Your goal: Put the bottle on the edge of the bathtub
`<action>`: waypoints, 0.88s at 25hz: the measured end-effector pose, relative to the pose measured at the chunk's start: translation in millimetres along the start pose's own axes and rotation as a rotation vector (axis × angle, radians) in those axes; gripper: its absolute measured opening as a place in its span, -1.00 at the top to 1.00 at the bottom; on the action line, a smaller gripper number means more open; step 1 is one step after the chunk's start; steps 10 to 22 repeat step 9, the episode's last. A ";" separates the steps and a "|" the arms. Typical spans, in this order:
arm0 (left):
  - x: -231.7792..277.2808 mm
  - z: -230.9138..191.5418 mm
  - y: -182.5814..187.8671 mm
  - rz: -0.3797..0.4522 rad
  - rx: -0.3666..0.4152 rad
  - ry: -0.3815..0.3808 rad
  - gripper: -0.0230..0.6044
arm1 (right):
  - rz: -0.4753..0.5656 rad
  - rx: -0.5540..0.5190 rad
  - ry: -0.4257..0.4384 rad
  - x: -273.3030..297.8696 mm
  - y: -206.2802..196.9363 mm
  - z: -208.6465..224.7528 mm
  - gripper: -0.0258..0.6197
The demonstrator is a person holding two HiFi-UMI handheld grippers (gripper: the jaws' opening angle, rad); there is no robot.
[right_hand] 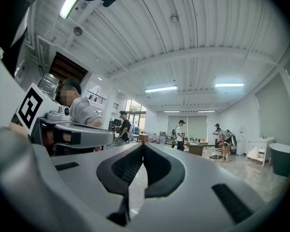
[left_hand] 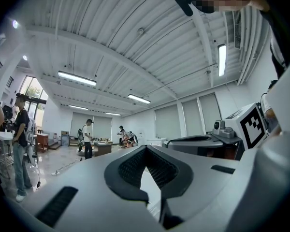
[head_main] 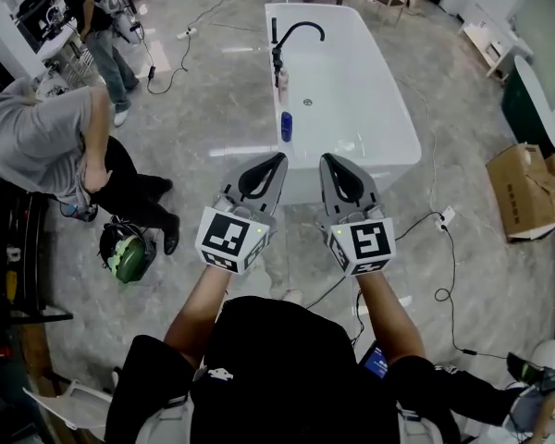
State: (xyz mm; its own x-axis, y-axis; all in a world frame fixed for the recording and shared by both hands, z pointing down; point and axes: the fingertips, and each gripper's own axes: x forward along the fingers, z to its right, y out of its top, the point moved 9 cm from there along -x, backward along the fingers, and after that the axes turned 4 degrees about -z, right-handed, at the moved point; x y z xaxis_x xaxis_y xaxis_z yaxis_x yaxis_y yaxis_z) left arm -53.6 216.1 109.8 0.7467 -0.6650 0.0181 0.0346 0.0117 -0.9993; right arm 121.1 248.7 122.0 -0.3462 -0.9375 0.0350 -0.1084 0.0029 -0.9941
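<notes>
A white bathtub [head_main: 370, 109] with a black faucet [head_main: 291, 40] stands ahead of me on the grey floor. A blue bottle [head_main: 286, 126] stands upright at the tub's left edge, and a small pinkish bottle [head_main: 282, 80] sits by the faucet base. My left gripper [head_main: 279, 158] and right gripper [head_main: 326, 159] are held side by side and level, just short of the tub's near end. Both are shut with nothing between their jaws. In the left gripper view the left gripper [left_hand: 145, 147] has its tips together, and in the right gripper view so does the right gripper [right_hand: 143, 144]. Neither touches a bottle.
A person in grey [head_main: 46, 137] bends over at the left, beside a green helmet [head_main: 128, 251] on the floor. Another person [head_main: 97, 26] stands at the back left. A cardboard box [head_main: 527, 188] and a dark tub [head_main: 527, 109] are at the right. A cable [head_main: 441, 248] runs across the floor.
</notes>
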 end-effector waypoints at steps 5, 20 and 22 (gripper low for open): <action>-1.2 4.3 -2.0 0.004 0.002 0.006 0.89 | 0.004 -0.002 0.006 -3.4 -2.8 0.0 0.85; -5.7 7.9 -3.3 0.005 0.005 0.008 0.89 | 0.005 -0.003 0.008 -7.9 -4.0 -3.0 0.85; -5.7 7.9 -3.3 0.005 0.005 0.008 0.89 | 0.005 -0.003 0.008 -7.9 -4.0 -3.0 0.85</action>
